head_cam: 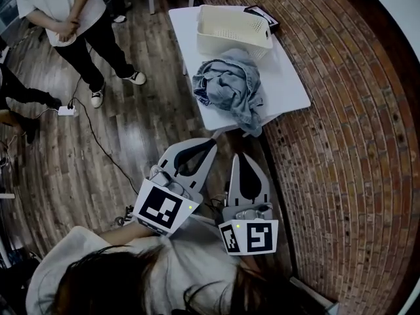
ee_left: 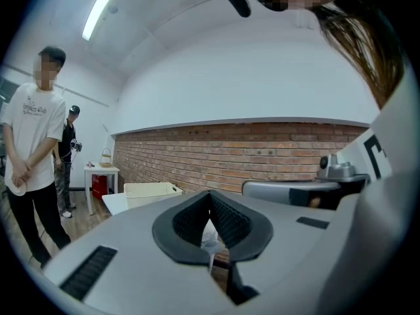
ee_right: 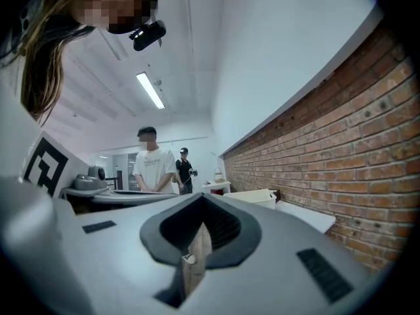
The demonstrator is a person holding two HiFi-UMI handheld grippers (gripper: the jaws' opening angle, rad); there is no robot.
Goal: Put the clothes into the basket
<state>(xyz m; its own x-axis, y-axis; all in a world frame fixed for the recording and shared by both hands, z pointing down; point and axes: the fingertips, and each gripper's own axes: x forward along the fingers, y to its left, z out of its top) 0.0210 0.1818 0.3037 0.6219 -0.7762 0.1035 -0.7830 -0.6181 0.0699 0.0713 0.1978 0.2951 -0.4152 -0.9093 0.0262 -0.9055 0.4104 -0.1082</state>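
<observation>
In the head view, the clothes [head_cam: 230, 90] are lying in a crumpled grey-blue heap on the white worktop [head_cam: 289, 84], with one fold drooping over the near edge. The cream basket [head_cam: 233, 28] is sitting just behind the heap at the far end of the worktop (nothing can be seen inside it), and a dark box [head_cam: 262, 15] is peeking out from behind it. The left claw [head_cam: 211, 141] and right claw [head_cam: 241, 156] are hovering side by side over the wooden floor [head_cam: 131, 130], both short of the worktop and pointing toward it, with the brick wall [head_cam: 348, 143] running along the right. A bystander [head_cam: 65, 12] in a white shirt is standing farther off, hands clasped. In the left gripper view, the left claw [ee_left: 210, 194] is showing its jaws pressed together with nothing caught between them; beyond them the basket [ee_left: 149, 190] is resting on the worktop corner, and a small white table [ee_left: 102, 170] is standing against the bricks. In the right gripper view, the right claw [ee_right: 200, 201] is likewise closed and gripping nothing, the basket [ee_right: 252, 197] is sitting ahead beside the wall, and a second person [ee_right: 184, 172] is standing behind the bystander.
</observation>
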